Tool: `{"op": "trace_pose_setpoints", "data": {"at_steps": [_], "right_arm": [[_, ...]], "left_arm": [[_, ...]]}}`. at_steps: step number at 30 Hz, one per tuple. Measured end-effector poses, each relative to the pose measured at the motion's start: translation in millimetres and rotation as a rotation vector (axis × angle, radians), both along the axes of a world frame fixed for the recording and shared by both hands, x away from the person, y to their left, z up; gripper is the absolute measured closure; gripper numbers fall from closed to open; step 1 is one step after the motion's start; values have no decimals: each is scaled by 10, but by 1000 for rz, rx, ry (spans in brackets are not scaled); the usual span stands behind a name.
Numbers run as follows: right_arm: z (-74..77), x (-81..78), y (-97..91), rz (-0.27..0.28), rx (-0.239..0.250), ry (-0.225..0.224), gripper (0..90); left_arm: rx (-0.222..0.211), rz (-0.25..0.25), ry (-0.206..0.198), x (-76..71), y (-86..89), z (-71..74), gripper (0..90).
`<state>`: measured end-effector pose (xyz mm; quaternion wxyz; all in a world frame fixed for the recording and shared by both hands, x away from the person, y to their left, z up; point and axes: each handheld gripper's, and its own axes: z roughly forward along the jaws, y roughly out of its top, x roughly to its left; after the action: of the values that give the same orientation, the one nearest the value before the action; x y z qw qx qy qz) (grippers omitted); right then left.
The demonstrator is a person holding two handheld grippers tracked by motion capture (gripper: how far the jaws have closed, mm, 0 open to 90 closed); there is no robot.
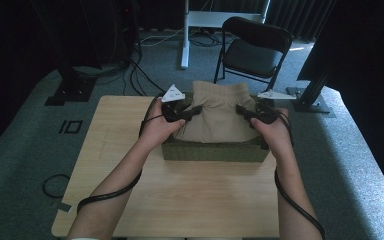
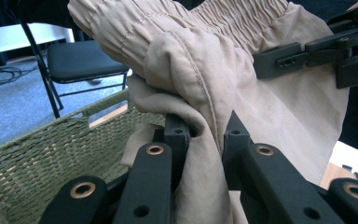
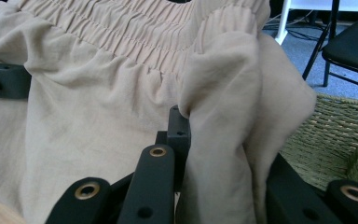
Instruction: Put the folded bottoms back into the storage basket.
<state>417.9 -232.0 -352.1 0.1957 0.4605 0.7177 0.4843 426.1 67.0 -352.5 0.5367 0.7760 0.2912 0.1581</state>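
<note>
Two grippers are clamped on one beige garment (image 1: pixel 215 112): the left gripper (image 2: pixel 205 133) on its left edge, the right gripper (image 3: pixel 214 135) on its right. The garment is held over one woven green basket (image 1: pixel 212 151) on the bench (image 1: pixel 180 200). One black chair (image 1: pixel 252 50) is seen beyond.

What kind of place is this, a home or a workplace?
Probably a lab or recording studio, not a home: dark curtains and black metal stands surround a wooden table, cables run over grey carpet, and a folding chair stands behind. A person lifts beige cloth from a woven basket.
</note>
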Motion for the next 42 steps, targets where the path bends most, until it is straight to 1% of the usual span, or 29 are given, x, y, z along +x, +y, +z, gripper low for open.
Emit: {"op": "trace_pose_setpoints", "data": {"at_steps": [1,2,4,6,9,12,14,16,17,19,20,22,23,25,26,29,30,31,32,36,37,38,39,41,42], "right_arm": [[-5,21,-1,-4,2,3,791],[-14,55,0,-7,-4,5,792],[-32,106,-4,-13,-1,12,791],[-57,154,-5,-20,-1,16,791],[-97,218,-3,-27,7,24,791],[-152,305,-2,-33,9,29,791],[-188,362,-3,-37,9,34,790],[-233,417,-2,-37,2,35,791],[-253,436,-2,-37,4,35,790],[-310,485,-2,-37,-1,37,790],[-358,521,-7,-43,1,47,790],[-421,556,-16,-45,-5,57,789],[-457,576,-23,-48,-4,62,789],[-515,606,-32,-54,-1,70,788],[-556,629,-37,-59,-3,79,788],[-640,690,-38,-64,-17,83,787],[-673,719,-40,-65,-24,93,786],[-694,737,-41,-66,-28,93,786],[-733,764,-39,-68,-33,103,786],[-836,820,-40,-76,-42,125,786],[-856,827,-42,-76,-43,128,786],[-884,837,-42,-77,-44,133,786],[-902,843,-44,-76,-45,132,785],[-924,860,-50,-79,-34,139,785],[-929,869,-47,-78,-45,131,785]], "left_arm": [[-4,1,-3,30,-6,-11,792],[-10,3,2,48,-11,-20,792],[-18,3,12,100,-13,-51,792],[-17,9,17,154,-19,-86,792],[-26,32,25,245,-27,-140,792],[-35,45,34,317,-43,-187,792],[-32,49,46,366,-56,-226,792],[-22,61,46,411,-71,-271,793],[-27,69,56,440,-77,-304,793],[-21,77,56,473,-103,-365,793],[-16,78,59,486,-112,-389,793],[-21,85,74,535,-127,-457,793],[-14,88,81,559,-136,-490,793],[-20,93,100,598,-155,-547,793],[-14,96,101,614,-168,-573,793],[-11,108,118,664,-199,-651,793],[-5,109,120,674,-204,-670,793],[-8,116,140,694,-215,-710,793],[-8,119,144,702,-222,-729,793],[1,125,163,742,-252,-820,792],[15,123,167,757,-255,-845,792],[13,126,171,768,-255,-858,791],[4,131,184,789,-253,-882,792],[12,138,190,821,-258,-918,792],[9,142,196,834,-260,-932,791]]}}
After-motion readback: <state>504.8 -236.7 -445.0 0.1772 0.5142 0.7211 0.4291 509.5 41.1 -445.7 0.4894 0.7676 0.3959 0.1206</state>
